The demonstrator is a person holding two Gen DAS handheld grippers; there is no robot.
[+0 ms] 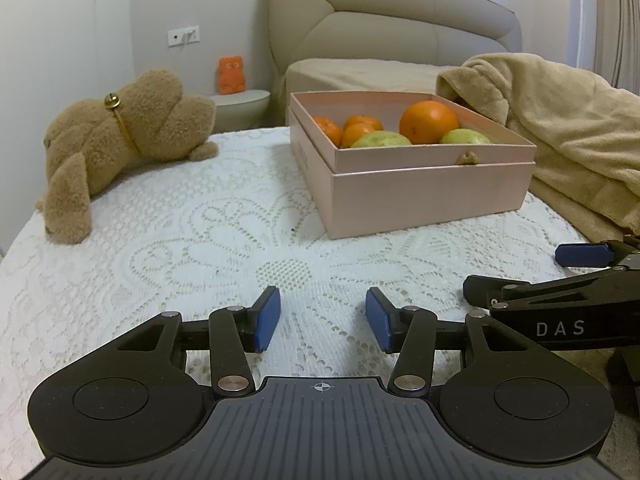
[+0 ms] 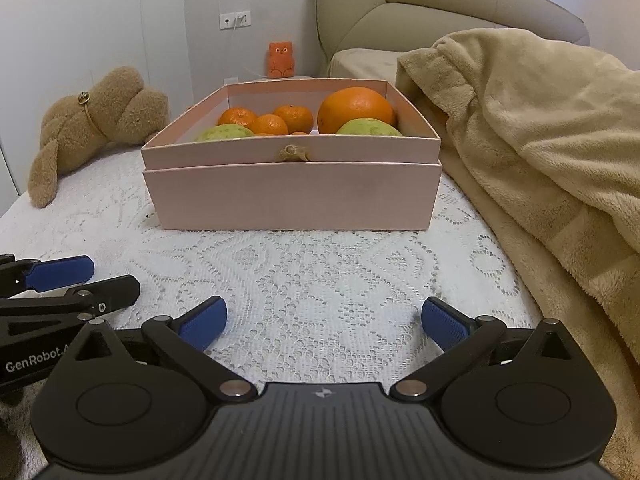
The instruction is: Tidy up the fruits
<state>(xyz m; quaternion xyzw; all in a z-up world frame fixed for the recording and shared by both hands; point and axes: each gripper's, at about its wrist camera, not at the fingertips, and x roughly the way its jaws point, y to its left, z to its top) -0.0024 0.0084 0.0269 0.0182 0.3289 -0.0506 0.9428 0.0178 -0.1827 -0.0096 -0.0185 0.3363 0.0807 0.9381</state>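
A pink box (image 1: 432, 196) (image 2: 292, 196) stands on the white lace cover (image 1: 200, 248). Inside lie a large orange (image 1: 428, 122) (image 2: 355, 110), several mandarins (image 1: 360, 128) (image 2: 294, 118) and two green fruits (image 1: 382, 139) (image 2: 368, 127). My left gripper (image 1: 323, 316) hovers low over the lace in front of the box, open with nothing between its blue pads. My right gripper (image 2: 324, 316) is open wide and empty, directly facing the box's front wall. Each gripper shows at the edge of the other's view: the right gripper (image 1: 512, 272), the left gripper (image 2: 115, 276).
A brown plush toy (image 1: 120, 128) (image 2: 100, 120) lies left of the box. A beige blanket (image 1: 560, 120) (image 2: 540, 140) is heaped against the box's right side. An orange owl figure (image 1: 231, 75) sits on a small side table by the padded headboard (image 1: 380, 20).
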